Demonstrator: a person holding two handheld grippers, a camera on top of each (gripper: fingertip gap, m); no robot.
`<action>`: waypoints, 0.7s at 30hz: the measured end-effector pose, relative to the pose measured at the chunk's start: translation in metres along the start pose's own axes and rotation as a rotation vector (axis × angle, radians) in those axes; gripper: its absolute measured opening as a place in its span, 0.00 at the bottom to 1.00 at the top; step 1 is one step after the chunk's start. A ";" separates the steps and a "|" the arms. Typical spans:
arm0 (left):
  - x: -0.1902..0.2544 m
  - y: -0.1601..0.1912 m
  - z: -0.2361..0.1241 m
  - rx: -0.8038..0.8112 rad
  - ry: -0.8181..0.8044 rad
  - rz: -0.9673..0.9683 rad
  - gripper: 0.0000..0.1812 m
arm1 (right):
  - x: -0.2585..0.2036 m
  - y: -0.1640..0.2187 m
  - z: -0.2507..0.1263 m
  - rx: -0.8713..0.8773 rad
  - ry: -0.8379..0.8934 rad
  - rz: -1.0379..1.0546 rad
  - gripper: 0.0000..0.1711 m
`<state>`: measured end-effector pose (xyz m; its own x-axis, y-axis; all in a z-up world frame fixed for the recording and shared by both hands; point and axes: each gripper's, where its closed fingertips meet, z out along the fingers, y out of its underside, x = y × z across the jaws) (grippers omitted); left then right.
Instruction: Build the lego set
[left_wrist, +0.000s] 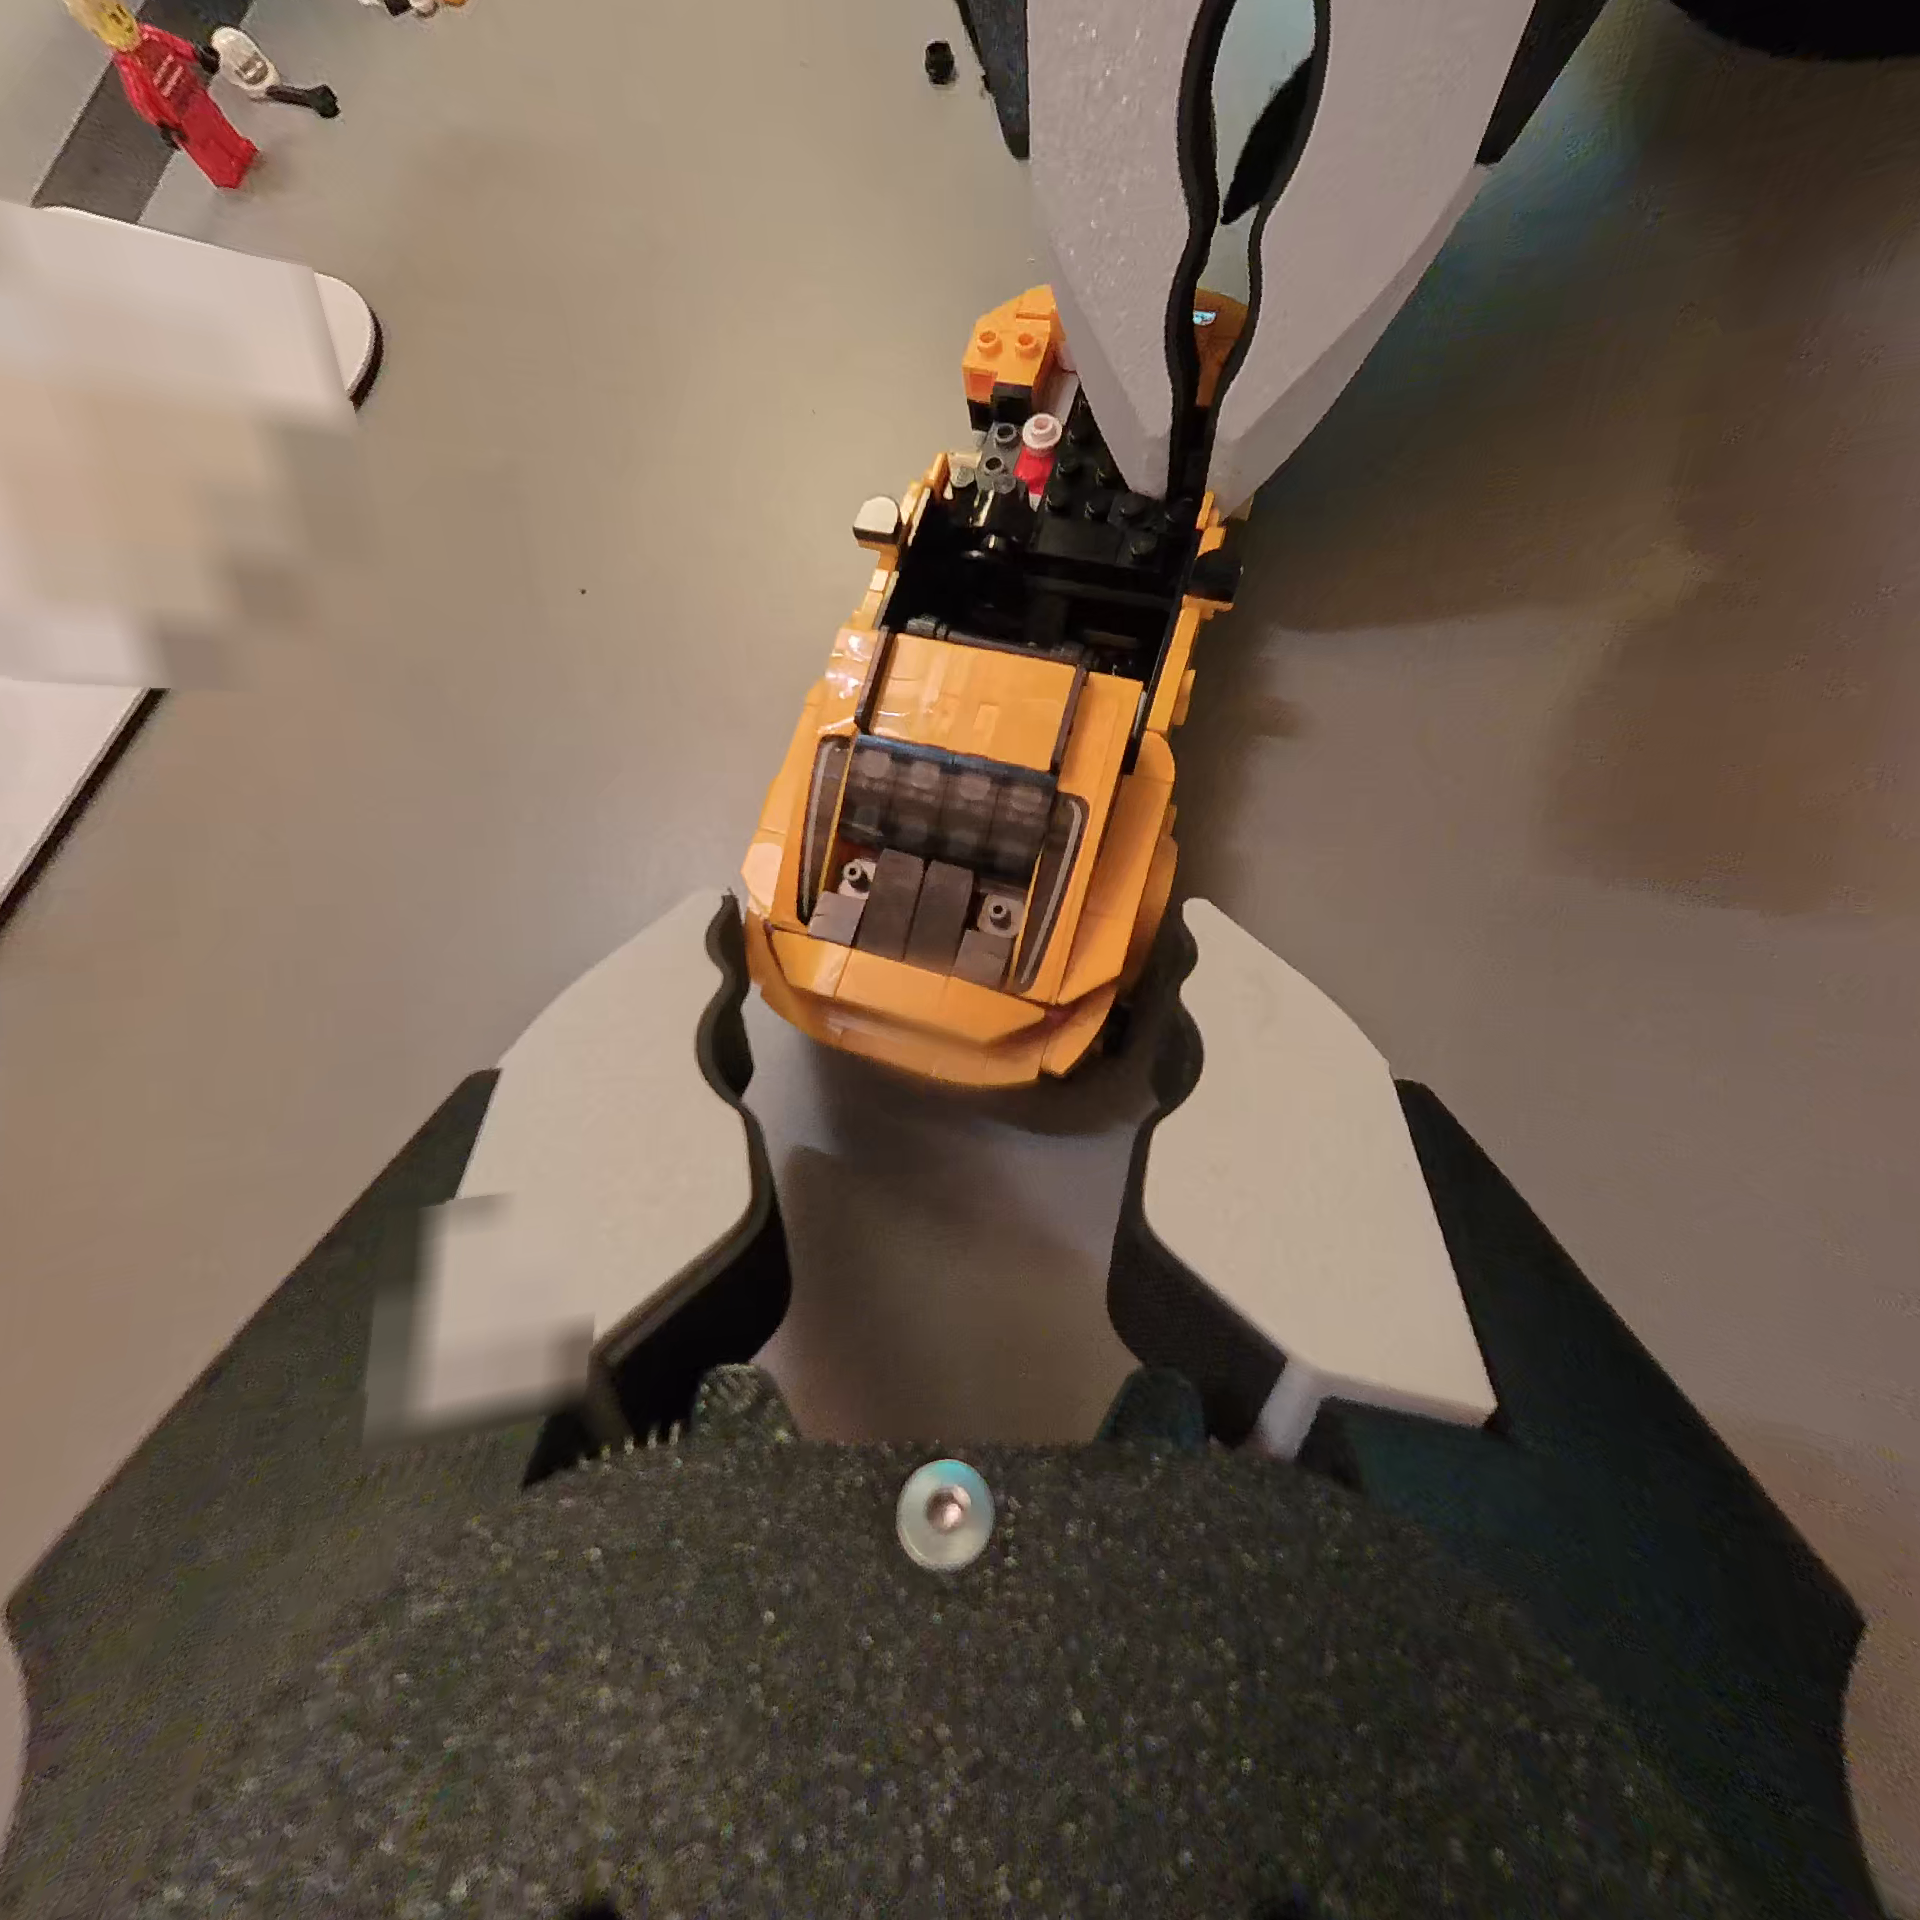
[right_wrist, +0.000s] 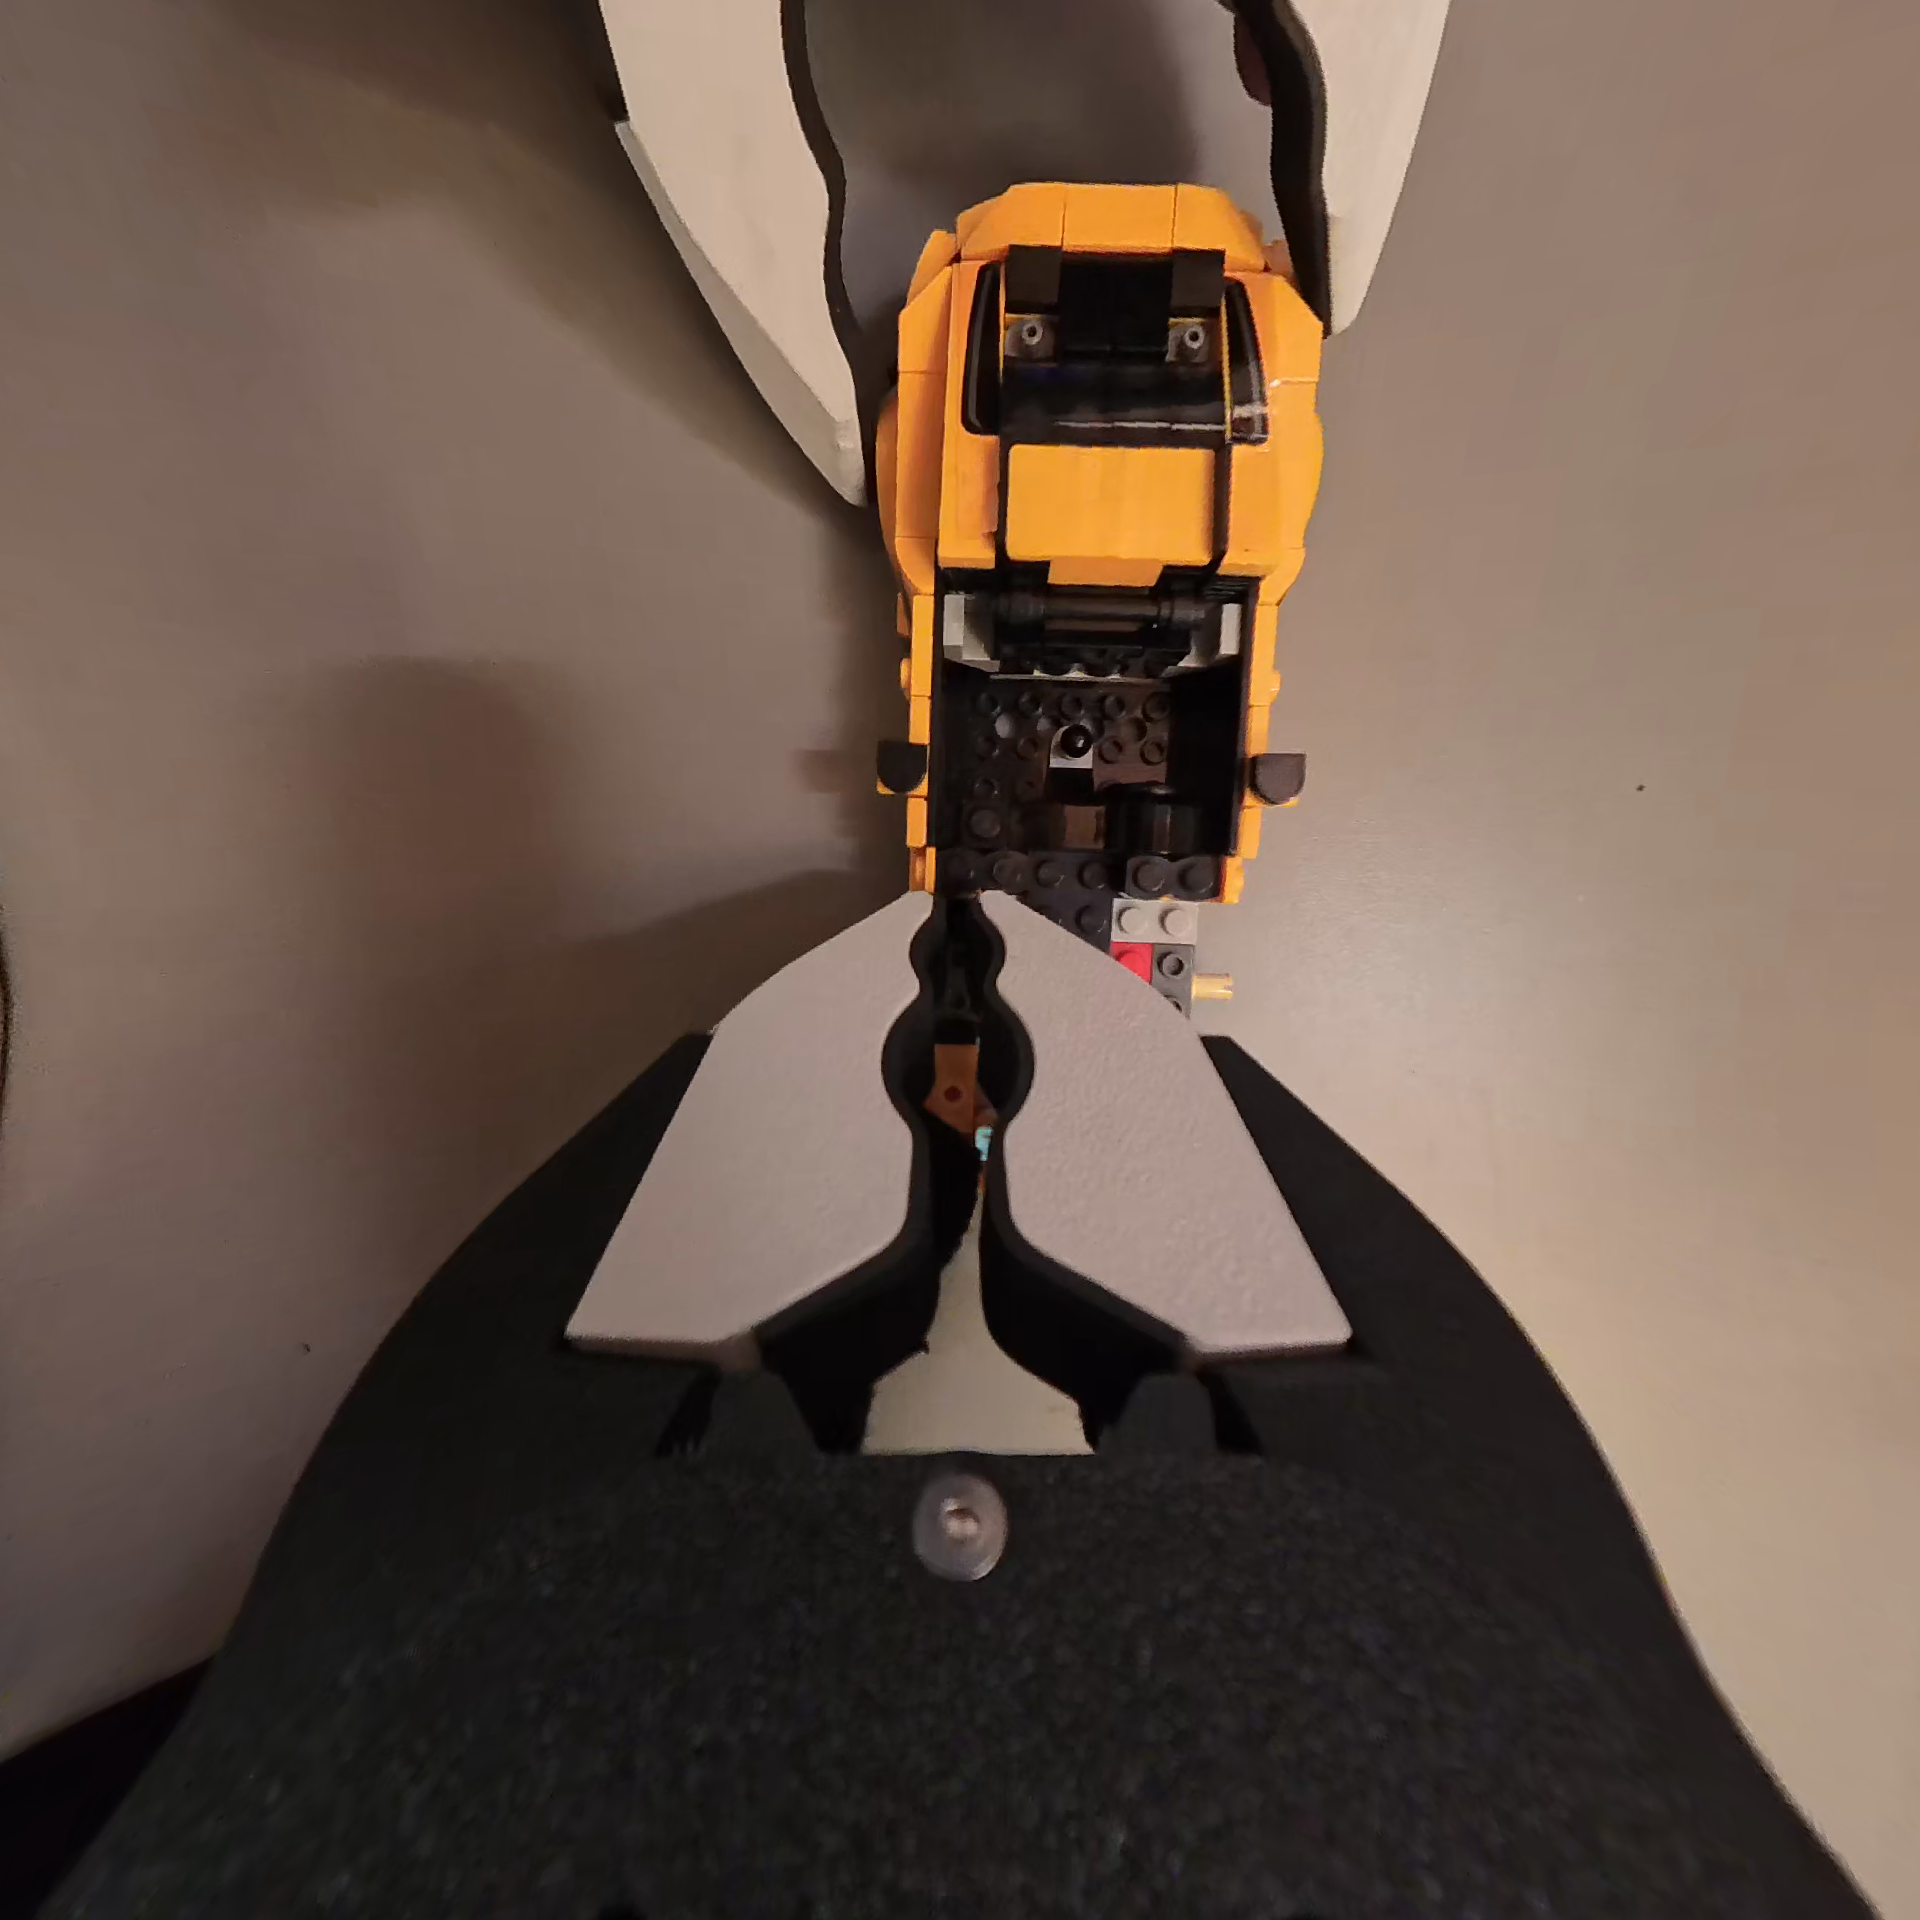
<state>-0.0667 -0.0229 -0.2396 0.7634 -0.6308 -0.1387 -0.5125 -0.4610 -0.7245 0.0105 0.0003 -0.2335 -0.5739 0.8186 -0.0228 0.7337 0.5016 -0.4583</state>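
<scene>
Right wrist view: fingers (right_wrist: 961, 914) pinched on car (right_wrist: 1101, 499).

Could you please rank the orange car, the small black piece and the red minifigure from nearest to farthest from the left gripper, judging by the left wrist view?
From the left gripper:
1. Orange car: its front end sits between the open fingers.
2. Small black piece: far ahead, near the top edge.
3. Red minifigure: far top-left corner, lying on the table.

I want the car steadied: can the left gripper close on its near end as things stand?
Probably yes. The left gripper is open, its fingers flanking the near end of the orange car, nothing between. The right gripper works the far end.
</scene>
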 end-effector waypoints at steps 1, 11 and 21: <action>0.000 0.000 0.000 0.000 0.000 -0.002 0.41 | 0.000 0.000 0.000 -0.012 -0.004 -0.001 0.01; 0.000 0.000 0.002 -0.010 -0.017 0.000 0.42 | 0.000 0.000 0.001 -0.053 -0.001 -0.039 0.01; -0.001 0.000 0.002 0.002 -0.015 0.008 0.41 | -0.001 0.002 -0.010 0.040 0.024 -0.028 0.07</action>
<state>-0.0666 -0.0212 -0.2403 0.7655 -0.6246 -0.1546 -0.5177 -0.4552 -0.7244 0.0162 0.0039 -0.2253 -0.5850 0.8109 0.0115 0.7020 0.5134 -0.4936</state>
